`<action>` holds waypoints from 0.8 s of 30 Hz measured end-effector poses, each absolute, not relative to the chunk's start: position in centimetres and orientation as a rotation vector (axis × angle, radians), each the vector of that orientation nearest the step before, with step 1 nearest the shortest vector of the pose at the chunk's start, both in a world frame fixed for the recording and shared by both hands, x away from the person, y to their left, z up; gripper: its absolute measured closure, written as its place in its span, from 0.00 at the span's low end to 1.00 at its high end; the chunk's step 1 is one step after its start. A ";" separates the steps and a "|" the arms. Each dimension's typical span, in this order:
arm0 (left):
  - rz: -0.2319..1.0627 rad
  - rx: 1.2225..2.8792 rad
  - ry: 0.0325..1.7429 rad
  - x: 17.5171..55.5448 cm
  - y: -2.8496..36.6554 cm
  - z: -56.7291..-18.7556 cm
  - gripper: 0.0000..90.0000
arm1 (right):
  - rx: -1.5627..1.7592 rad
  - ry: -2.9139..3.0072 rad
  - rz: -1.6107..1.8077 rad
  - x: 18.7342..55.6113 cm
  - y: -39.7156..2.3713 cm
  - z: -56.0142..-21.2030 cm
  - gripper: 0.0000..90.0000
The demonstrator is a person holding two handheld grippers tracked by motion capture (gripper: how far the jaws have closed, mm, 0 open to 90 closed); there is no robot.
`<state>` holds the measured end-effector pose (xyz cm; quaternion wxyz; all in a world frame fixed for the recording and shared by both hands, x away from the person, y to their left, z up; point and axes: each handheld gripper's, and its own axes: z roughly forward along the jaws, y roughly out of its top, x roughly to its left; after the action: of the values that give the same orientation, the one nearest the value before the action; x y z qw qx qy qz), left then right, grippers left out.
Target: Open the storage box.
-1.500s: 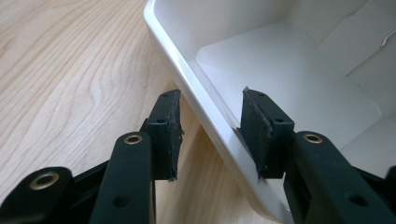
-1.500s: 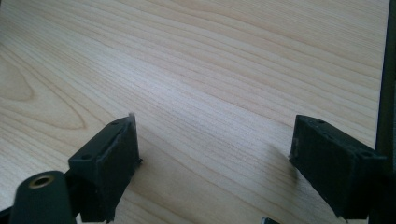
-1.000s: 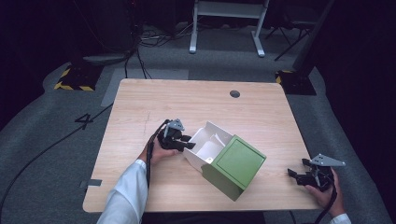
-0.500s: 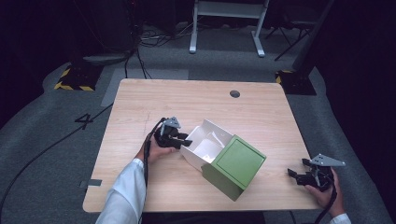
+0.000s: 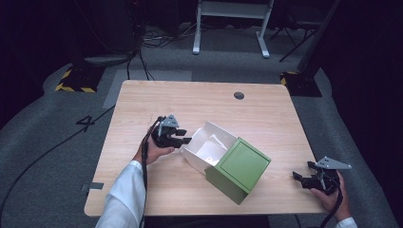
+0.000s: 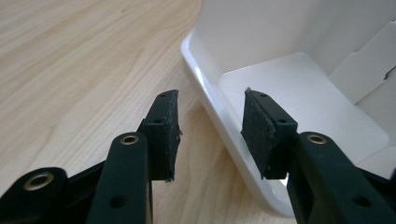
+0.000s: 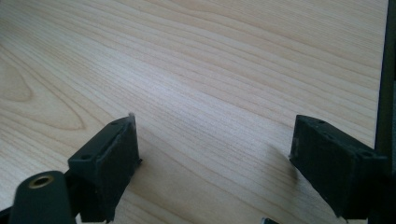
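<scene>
The left tongs (image 5: 186, 140), held in the left hand (image 5: 153, 150), now sit a little farther left and nearer the desk's (image 5: 142, 104) left side than a second ago. The open white box (image 5: 209, 145) has slid slightly that way too, with its green lid (image 5: 240, 167). In the left gripper view the parted jaws straddle the box's white rim.

Both grippers (image 5: 186, 140) (image 5: 299, 176) apparently agape.

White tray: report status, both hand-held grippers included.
Left hand-held gripper open, jaws straddling white tray rim, not closed. Right hand-held gripper open over bare table, far from tray. Green box sits against tray's far end.
</scene>
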<state>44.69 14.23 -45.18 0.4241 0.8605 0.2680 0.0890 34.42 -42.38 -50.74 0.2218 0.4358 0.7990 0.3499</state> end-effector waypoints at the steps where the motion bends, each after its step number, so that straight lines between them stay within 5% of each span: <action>1: 0.237 2.152 0.674 44.6 14.4 -45.0 0.61 | 1.205 2.208 0.967 34.4 -42.4 -50.7 0.17; 7: 0.327 2.159 0.685 44.0 15.4 -43.9 0.58 | 1.204 2.208 0.966 34.4 -42.4 -50.7 0.17; 24: 0.523 2.150 0.825 41.6 18.4 -42.6 0.27 | 1.216 2.214 0.973 34.6 -42.5 -50.8 0.17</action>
<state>41.61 18.38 -42.59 0.3805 0.8420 0.3232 0.2047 34.55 -42.48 -50.75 0.2157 0.4386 0.7987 0.3510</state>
